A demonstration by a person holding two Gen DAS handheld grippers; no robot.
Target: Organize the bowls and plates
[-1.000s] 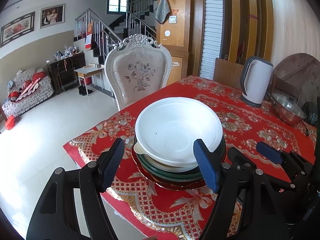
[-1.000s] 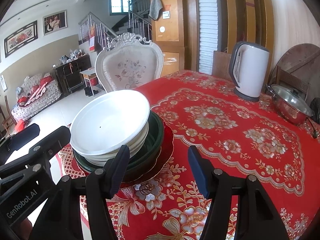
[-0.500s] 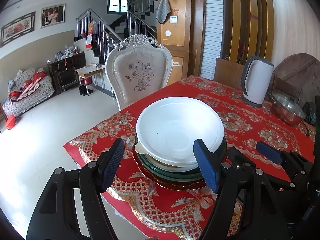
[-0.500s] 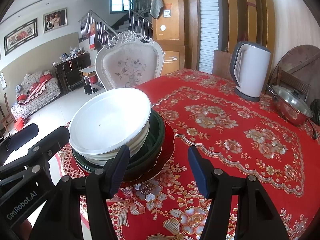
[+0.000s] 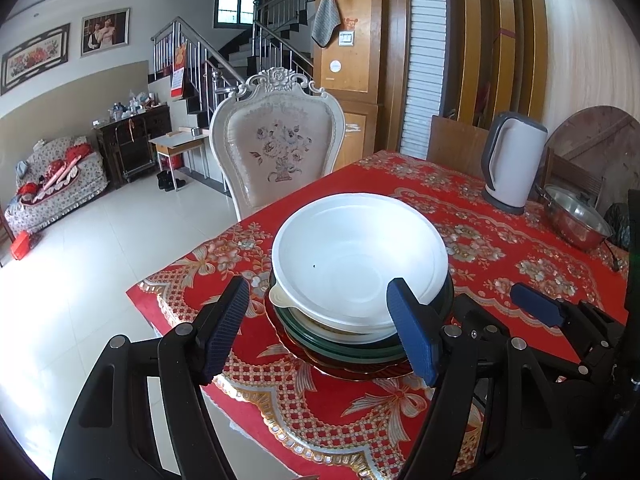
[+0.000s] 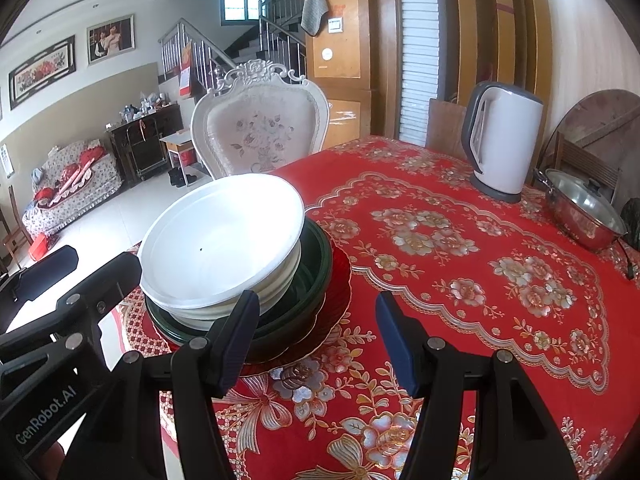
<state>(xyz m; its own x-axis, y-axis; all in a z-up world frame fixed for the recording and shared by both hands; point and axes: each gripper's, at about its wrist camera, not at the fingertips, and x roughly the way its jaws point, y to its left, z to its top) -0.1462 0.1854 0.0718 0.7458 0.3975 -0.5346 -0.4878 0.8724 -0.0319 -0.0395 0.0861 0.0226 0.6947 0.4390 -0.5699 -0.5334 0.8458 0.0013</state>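
Observation:
A stack of dishes stands near the table's corner: a large white bowl [image 5: 360,256] on top, cream bowls under it, a dark green bowl [image 6: 312,276] and a red plate [image 6: 340,276] at the bottom. The white bowl also shows in the right wrist view [image 6: 224,244]. My left gripper [image 5: 320,328] is open and empty, just in front of the stack. My right gripper [image 6: 316,340] is open and empty, to the stack's right front. The right gripper also shows in the left wrist view [image 5: 536,308].
The table has a red flowered cloth [image 6: 440,240]. A white electric kettle [image 6: 504,140] and a lidded steel pot [image 6: 584,212] stand at the far right. An ornate white chair [image 5: 276,152] stands behind the table's far edge. The tiled floor lies to the left.
Both grippers have drifted slightly; the stack sits a touch further right in the left view. Nothing was taken hold of.

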